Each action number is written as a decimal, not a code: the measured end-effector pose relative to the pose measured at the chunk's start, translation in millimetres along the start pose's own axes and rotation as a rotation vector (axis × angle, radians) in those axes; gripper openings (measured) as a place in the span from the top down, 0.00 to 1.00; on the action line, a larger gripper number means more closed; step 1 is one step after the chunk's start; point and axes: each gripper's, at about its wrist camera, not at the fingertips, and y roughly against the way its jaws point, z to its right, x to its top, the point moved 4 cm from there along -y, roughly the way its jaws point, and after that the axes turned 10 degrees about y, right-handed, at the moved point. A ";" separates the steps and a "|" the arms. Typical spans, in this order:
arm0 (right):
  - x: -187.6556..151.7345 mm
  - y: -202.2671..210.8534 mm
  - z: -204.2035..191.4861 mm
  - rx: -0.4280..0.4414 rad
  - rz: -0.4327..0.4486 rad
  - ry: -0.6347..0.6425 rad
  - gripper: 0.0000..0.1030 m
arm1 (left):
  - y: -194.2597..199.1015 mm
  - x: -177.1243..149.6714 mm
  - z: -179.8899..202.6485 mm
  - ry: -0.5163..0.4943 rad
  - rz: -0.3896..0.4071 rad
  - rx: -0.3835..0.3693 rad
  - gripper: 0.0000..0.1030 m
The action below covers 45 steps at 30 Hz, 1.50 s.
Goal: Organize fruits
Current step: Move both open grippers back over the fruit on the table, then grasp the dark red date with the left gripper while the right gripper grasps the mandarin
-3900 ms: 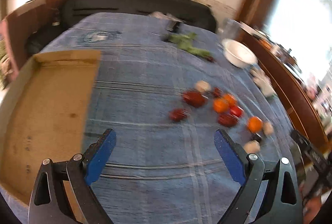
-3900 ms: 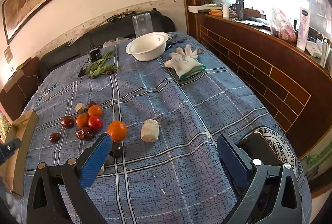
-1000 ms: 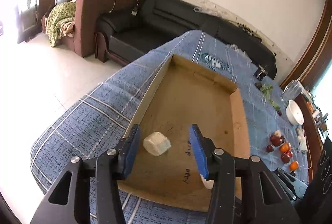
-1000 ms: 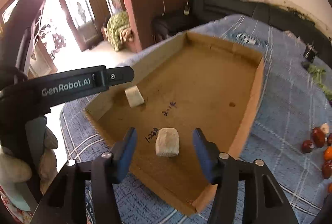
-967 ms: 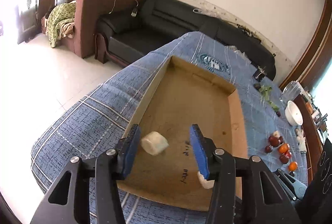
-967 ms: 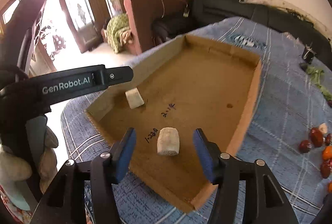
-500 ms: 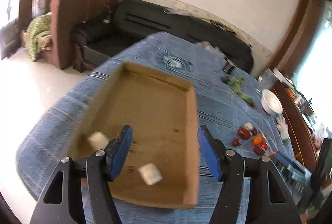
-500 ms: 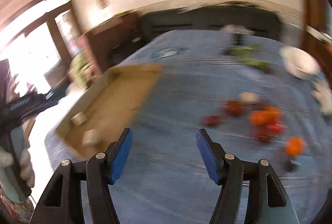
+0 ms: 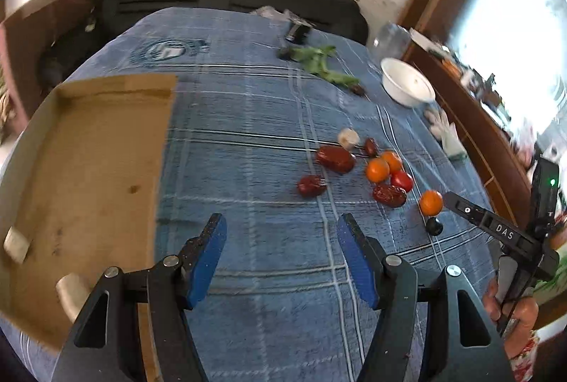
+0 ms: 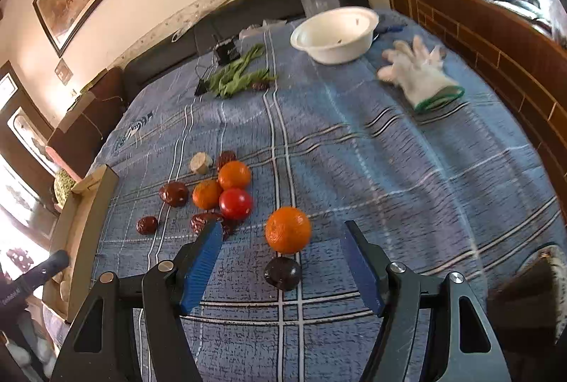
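Note:
Fruits lie in a cluster on the blue plaid cloth: an orange and a dark plum sit just ahead of my right gripper, which is open and empty. Further left are two oranges, a red tomato and several red dates. In the left wrist view my left gripper is open and empty above bare cloth. The fruit cluster is ahead to its right. The cardboard box on its left holds two pale chunks.
A white bowl, a white glove and green beans lie at the far end. A pale chunk sits by the dates. A wooden ledge borders the right side. The right gripper's handle and a hand show at the left wrist view's right edge.
Both grippers let go of pale chunks in the box, opened wider, and swung right from the box to the fruit cluster. The chunks stay in the box.

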 end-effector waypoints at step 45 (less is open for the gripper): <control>-2.1 8.3 -40.4 -0.044 0.040 0.142 0.65 | 11.2 8.9 8.6 -0.053 0.096 -0.048 0.71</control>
